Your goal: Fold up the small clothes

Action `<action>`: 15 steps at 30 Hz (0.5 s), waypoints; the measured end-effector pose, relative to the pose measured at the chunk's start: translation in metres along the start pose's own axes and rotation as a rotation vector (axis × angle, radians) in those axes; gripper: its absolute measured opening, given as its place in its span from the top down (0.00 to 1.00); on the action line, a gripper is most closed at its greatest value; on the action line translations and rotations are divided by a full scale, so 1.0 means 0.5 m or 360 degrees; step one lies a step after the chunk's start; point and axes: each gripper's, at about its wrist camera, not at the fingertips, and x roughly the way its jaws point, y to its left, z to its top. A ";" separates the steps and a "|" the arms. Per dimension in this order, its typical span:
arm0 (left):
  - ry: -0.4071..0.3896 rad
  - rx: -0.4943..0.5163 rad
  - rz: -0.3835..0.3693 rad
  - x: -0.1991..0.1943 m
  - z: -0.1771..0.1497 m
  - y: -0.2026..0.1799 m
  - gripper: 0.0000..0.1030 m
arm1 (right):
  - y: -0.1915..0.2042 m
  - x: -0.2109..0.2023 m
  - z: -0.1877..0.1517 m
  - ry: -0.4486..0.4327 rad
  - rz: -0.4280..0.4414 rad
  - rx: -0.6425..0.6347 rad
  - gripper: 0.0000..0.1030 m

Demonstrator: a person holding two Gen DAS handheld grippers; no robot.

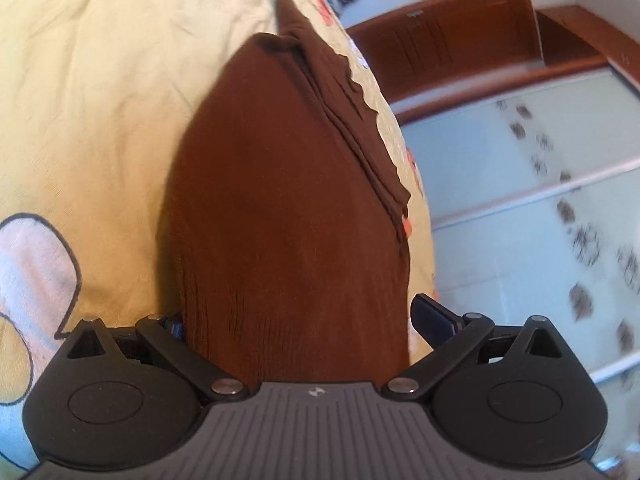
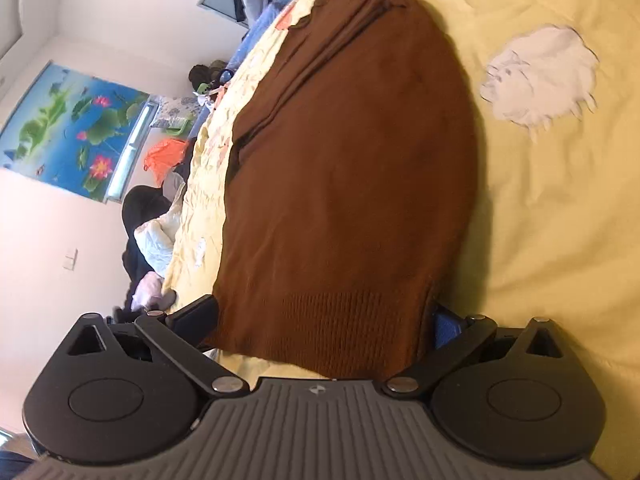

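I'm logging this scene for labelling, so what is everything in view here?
Brown garment: one, brown, lying on the bed, ribbed hem between both grippers' fingers.
Bedsheet: one, pale yellow with white cartoon prints, under the garment.
Lotus picture: one, blue and green with pink flowers, on the wall.
Orange bag: one, beside the bed.
Sliding doors: frosted glass, patterned, beyond the bed.
Left gripper: black, fingers spread around the hem.
Right gripper: black, fingers spread around the hem.
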 end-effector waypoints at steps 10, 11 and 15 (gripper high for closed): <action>0.0093 -0.0017 0.0296 -0.019 -0.009 0.003 0.95 | -0.022 -0.035 -0.070 -0.0033 -0.0157 -0.0061 0.87; 0.0101 0.0006 0.0310 -0.024 -0.011 -0.003 0.95 | 0.002 -0.043 -0.083 -0.0051 -0.0169 -0.0119 0.87; 0.0112 0.0170 0.0354 -0.050 -0.033 -0.024 0.96 | 0.061 -0.097 -0.080 -0.0041 -0.0233 -0.0343 0.88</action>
